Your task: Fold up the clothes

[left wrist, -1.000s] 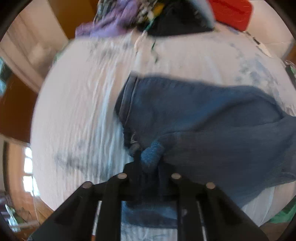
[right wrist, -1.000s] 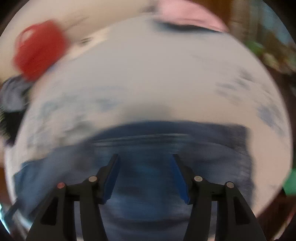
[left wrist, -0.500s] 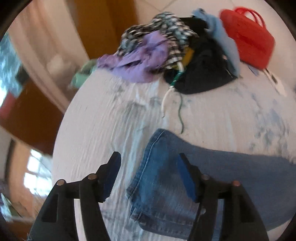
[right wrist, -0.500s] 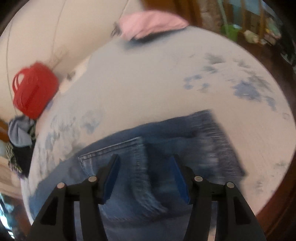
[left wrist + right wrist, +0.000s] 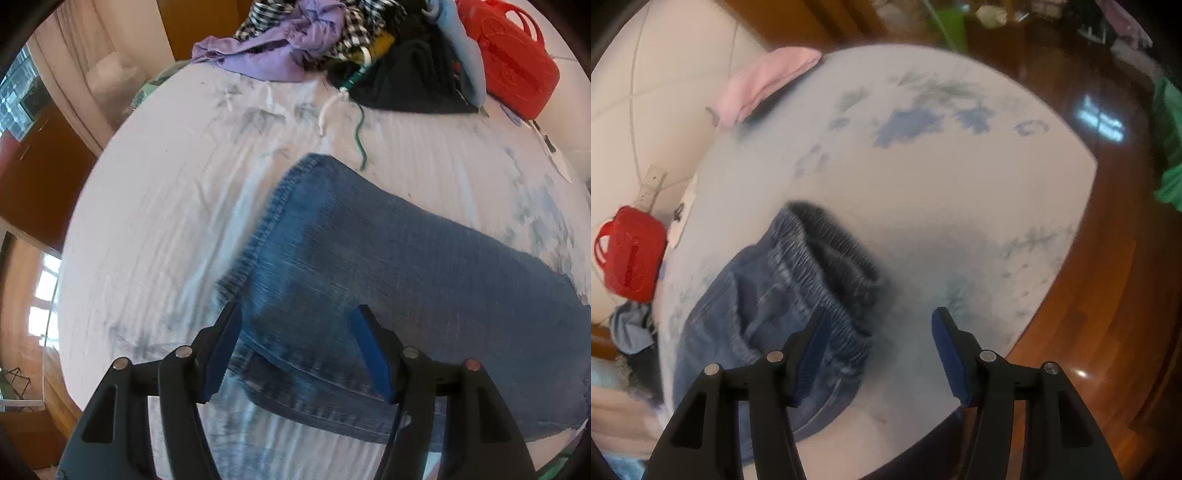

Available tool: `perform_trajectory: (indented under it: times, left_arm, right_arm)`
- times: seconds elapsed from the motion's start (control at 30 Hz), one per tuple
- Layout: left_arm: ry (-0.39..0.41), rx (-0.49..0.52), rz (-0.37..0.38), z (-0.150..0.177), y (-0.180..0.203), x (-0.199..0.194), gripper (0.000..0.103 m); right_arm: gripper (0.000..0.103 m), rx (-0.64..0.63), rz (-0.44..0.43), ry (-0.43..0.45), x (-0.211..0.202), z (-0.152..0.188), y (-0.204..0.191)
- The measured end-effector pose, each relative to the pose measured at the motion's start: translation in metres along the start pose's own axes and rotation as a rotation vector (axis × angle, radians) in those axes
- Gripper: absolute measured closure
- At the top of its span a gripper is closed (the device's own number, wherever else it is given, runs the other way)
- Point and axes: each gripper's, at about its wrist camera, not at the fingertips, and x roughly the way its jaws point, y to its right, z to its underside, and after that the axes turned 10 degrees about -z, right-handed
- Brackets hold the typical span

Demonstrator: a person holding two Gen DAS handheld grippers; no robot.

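Observation:
A pair of blue jeans (image 5: 388,266) lies flat on the white, blue-blotched bed sheet (image 5: 159,221). In the left wrist view the leg hem points up-left. My left gripper (image 5: 295,354) hovers open over that hem end, with denim below the gap and neither of its blue pads pressing on it. In the right wrist view the elastic waistband (image 5: 831,273) is in the lower left. My right gripper (image 5: 879,354) is open beside it. One of its fingers (image 5: 812,347) is over the waistband edge, the other over bare sheet (image 5: 942,192).
A heap of mixed clothes (image 5: 325,40) and a red plastic bag (image 5: 513,59) sit at the far end of the bed. Green and white cords (image 5: 360,133) trail from the heap. A pink cloth (image 5: 768,81) lies at another edge. Dark wood floor (image 5: 1108,295) borders the bed.
My left gripper opened and let go of the bunched denim; the leg now lies flat beneath it. My right gripper swept along the jeans to the waistband end and rolled.

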Motion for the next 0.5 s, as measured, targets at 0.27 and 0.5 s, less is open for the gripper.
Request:
perform_trajectory:
  times: [0.27,0.5]
  left_arm:
    - [-0.008,0.038,0.001,0.003,0.021,0.010,0.052]
    - [0.067,-0.021,-0.057,0.009,0.000,-0.029,0.098]
  right_arm:
    - [0.061,-0.157,0.067,-0.096,0.038,0.007,-0.039]
    - [0.079,-0.501,0.348,0.032,0.011,0.000,-0.100]
